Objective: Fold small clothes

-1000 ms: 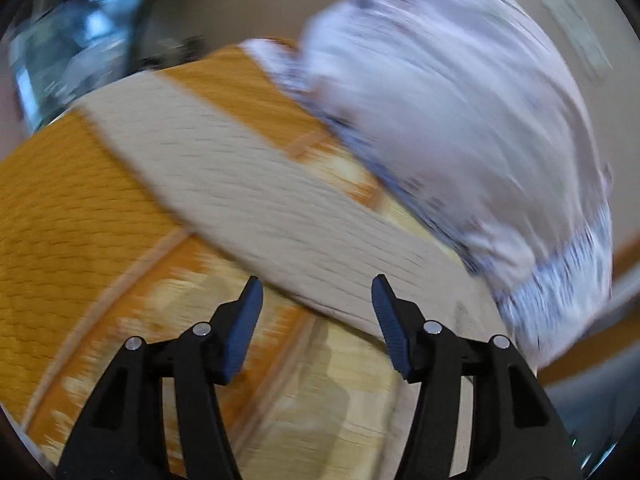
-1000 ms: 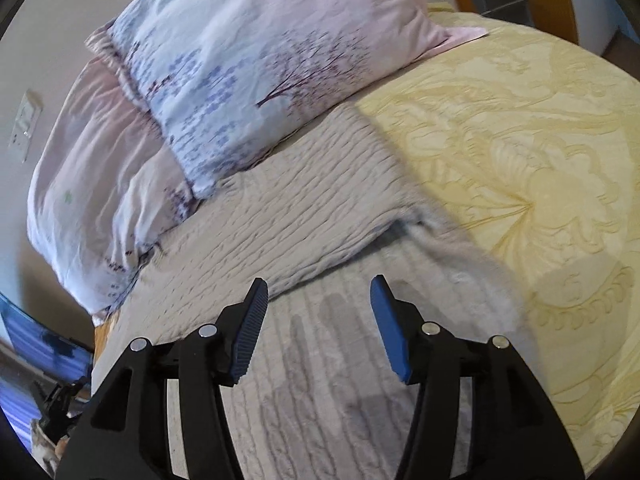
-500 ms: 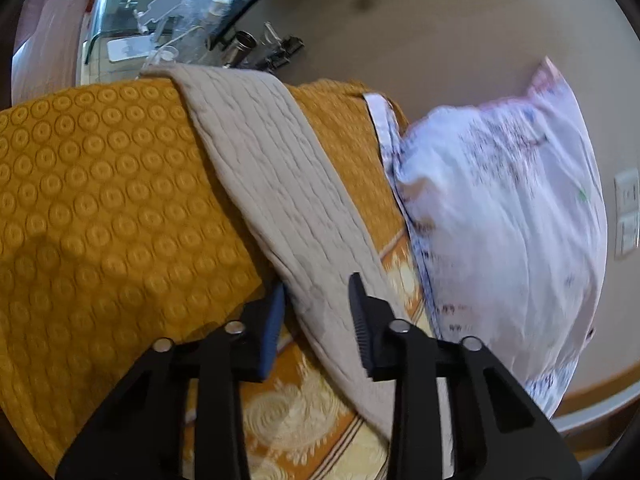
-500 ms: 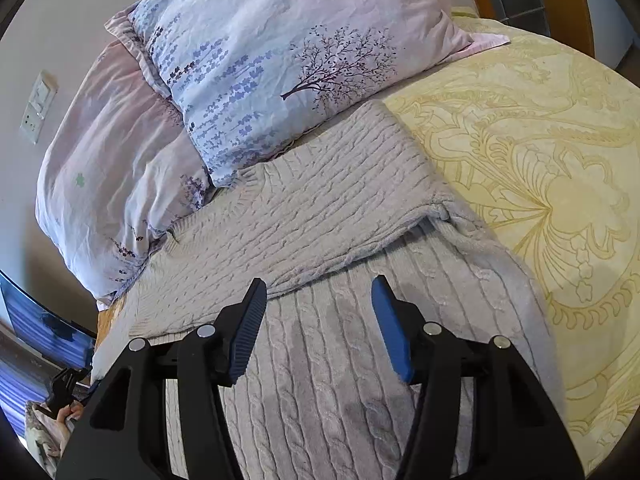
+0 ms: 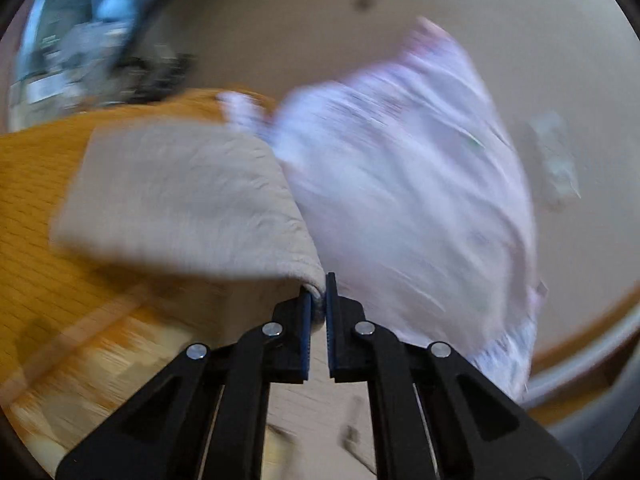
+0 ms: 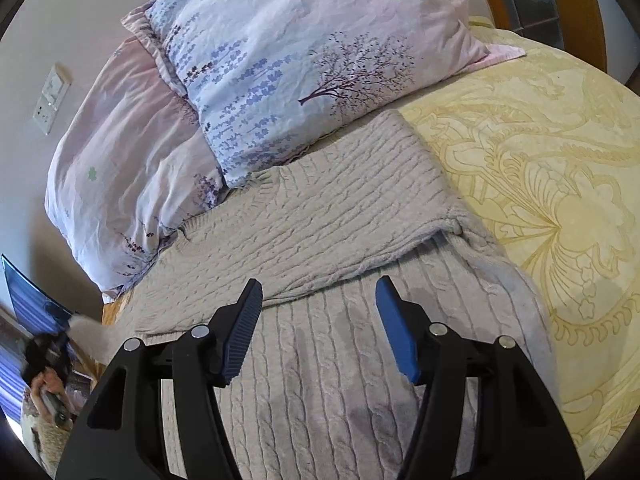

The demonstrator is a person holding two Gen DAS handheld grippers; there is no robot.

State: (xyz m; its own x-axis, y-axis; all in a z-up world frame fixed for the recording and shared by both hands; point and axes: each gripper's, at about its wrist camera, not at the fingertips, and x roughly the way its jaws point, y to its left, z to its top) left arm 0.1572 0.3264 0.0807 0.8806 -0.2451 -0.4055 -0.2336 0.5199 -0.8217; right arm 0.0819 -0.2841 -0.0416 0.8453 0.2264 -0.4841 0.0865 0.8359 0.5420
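Note:
A beige cable-knit sweater (image 6: 320, 380) lies on the bed, one sleeve (image 6: 312, 224) folded across its body. My right gripper (image 6: 319, 312) is open and empty, hovering just above the sweater near the folded sleeve's lower edge. In the left wrist view my left gripper (image 5: 318, 304) is shut on the other sleeve (image 5: 180, 200) and holds it lifted; the view is blurred by motion. That lifted sleeve end shows small at the far left of the right wrist view (image 6: 90, 336).
Two floral pillows (image 6: 280, 80) lean against the wall behind the sweater; one also shows in the left wrist view (image 5: 400, 208). A yellow patterned bedspread (image 6: 560, 200) covers the bed, with an orange quilt (image 5: 36, 248) at its left side. A wooden headboard (image 6: 576, 12) stands at the right.
My left gripper has closed on the sweater's sleeve and lifted it, swinging toward the pillow. My right gripper has stayed open, almost still above the sweater.

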